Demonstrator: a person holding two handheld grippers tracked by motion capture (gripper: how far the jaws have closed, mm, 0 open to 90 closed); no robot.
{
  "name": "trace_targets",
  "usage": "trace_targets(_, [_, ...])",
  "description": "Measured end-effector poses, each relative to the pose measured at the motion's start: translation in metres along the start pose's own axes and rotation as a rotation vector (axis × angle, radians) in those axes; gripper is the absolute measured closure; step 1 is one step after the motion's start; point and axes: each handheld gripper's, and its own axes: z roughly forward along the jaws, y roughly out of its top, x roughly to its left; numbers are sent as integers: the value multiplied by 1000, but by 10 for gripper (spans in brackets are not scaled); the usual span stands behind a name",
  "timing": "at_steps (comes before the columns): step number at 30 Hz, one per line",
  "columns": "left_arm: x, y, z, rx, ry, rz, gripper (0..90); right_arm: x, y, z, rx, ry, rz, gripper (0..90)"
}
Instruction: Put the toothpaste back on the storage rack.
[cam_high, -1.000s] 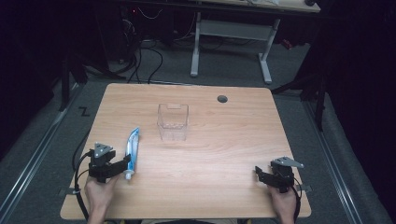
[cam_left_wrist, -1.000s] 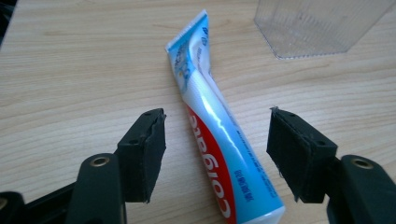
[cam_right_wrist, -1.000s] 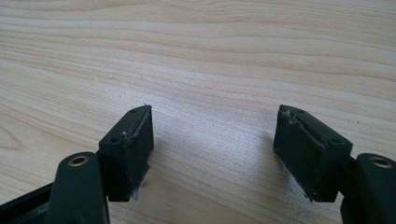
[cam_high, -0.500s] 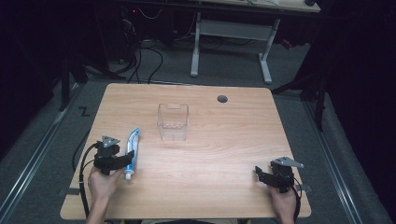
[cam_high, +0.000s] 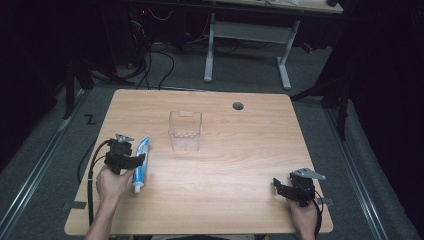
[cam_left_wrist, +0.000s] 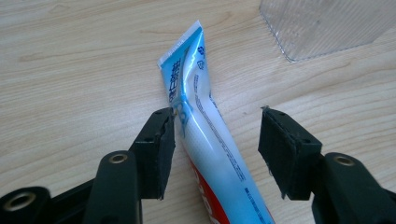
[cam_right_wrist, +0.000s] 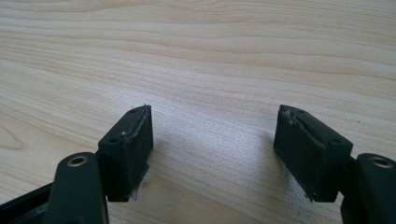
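Overhead, the high view showed a wooden surface (cam_high: 240, 165) with a clear plastic container (cam_high: 185, 130) standing upright near its middle, toward the far side. A toothpaste tube (cam_high: 140, 163) lay flat near the left edge, its cap end toward the person and its crimped end pointing away. The left gripper (cam_high: 136, 161) sat just beside the tube on its left, held in the person's left hand (cam_high: 113, 183), the tips reaching across the tube's middle. The right gripper (cam_high: 278, 186) rested well apart near the right front corner, held by the right hand (cam_high: 303, 216). A small dark round hole (cam_high: 238, 106) sat in the surface near the far edge.

In the left gripper view, the toothpaste tube (cam_left_wrist: 205, 135) ran up between the two black jaws, white and blue with a red patch toward the bottom. The jaws had just been closing; the left pad (cam_left_wrist: 161, 149) touched the tube's blue edge, while the right pad (cam_left_wrist: 282, 149) stood apart from it, so the tube was not yet clamped. A corner of the clear container (cam_left_wrist: 327, 25) showed at the upper right, near the tube's crimped end.

In the right gripper view, the right gripper (cam_right_wrist: 212, 154) stood wide apart over bare wood (cam_right_wrist: 210, 56), holding nothing
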Motion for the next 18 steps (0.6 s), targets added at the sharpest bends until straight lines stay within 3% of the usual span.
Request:
trace_targets(3, [3,5,2,6,-11,-15,466,0,0,0,0,1,1,284])
trace_targets(18, [4,27,24,85,19,-13,474,0,0,0,-1,4,4,283])
